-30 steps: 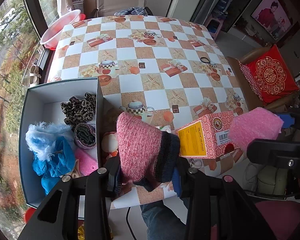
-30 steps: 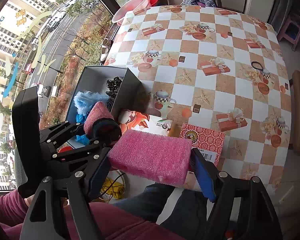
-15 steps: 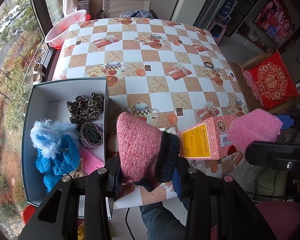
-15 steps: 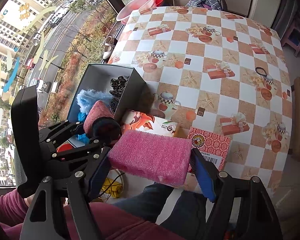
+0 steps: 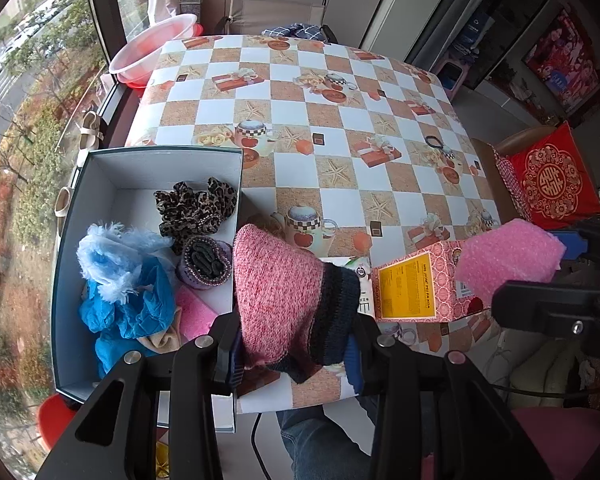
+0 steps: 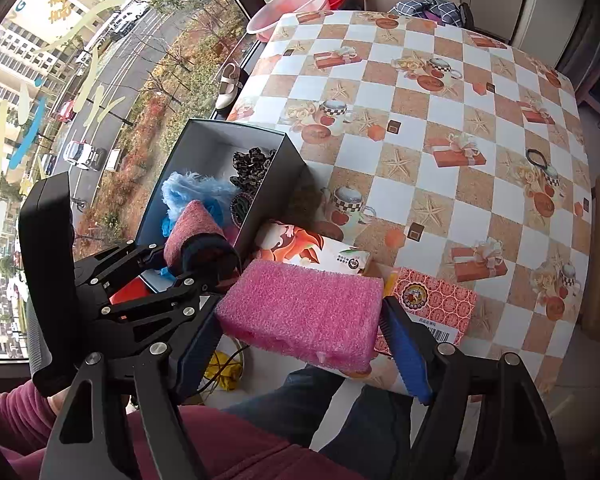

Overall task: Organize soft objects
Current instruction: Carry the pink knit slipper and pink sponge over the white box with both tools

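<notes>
Hovering at the counter's [image 5: 340, 152] near edge, the left gripper [image 5: 296, 354] pinches a pink knit sock [image 5: 284, 296] beside the open box [image 5: 76, 208]; the right gripper [image 6: 300, 344] squeezes a pink sponge [image 6: 300, 312]. Either soft piece might catch the box wall and flop outside.

A checkered, gift-printed tablecloth [image 5: 340, 152] is covering the table; a black hair tie [image 6: 537, 157] is lying on it, and a red embroidered cushion [image 5: 550, 178] is sitting beside it

Pink-and-navy knit sock [image 5: 292, 296], pink foam block [image 6: 304, 312], leopard-print scrunchie [image 5: 196, 204].
</notes>
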Demonstrator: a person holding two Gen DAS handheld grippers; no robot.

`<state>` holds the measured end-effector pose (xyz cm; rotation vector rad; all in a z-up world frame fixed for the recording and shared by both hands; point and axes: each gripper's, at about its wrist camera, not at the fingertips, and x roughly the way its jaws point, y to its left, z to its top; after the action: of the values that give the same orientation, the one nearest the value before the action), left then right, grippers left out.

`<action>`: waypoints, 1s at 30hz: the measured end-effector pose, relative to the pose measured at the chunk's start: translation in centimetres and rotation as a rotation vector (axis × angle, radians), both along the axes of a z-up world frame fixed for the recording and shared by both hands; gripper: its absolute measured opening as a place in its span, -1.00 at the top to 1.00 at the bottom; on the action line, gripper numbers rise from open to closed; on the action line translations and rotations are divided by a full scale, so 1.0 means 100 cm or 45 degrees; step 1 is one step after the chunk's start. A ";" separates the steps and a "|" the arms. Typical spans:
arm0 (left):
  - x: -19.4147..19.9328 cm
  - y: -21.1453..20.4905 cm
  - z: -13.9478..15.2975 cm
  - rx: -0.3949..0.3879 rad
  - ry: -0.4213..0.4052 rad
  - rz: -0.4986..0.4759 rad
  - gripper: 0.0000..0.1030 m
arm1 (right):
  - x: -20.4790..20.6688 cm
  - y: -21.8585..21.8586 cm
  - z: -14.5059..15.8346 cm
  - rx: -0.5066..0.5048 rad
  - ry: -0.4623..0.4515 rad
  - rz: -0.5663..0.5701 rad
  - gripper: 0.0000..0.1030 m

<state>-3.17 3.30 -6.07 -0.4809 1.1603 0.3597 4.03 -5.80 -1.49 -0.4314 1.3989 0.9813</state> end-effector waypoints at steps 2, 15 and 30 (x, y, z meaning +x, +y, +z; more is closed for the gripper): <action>-0.003 0.002 0.000 -0.002 -0.001 0.015 0.17 | -0.001 0.004 0.000 0.001 -0.001 0.013 -0.53; -0.022 0.022 -0.001 -0.005 0.002 0.128 0.17 | -0.009 0.028 -0.003 -0.008 0.009 0.096 -0.53; -0.067 0.060 -0.007 0.030 0.030 0.382 0.17 | -0.026 0.080 -0.004 0.017 -0.023 0.266 -0.53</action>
<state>-9.89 9.35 -6.76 -0.6331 1.1067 0.6392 1.40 2.20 -1.88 -0.5839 1.3493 1.1521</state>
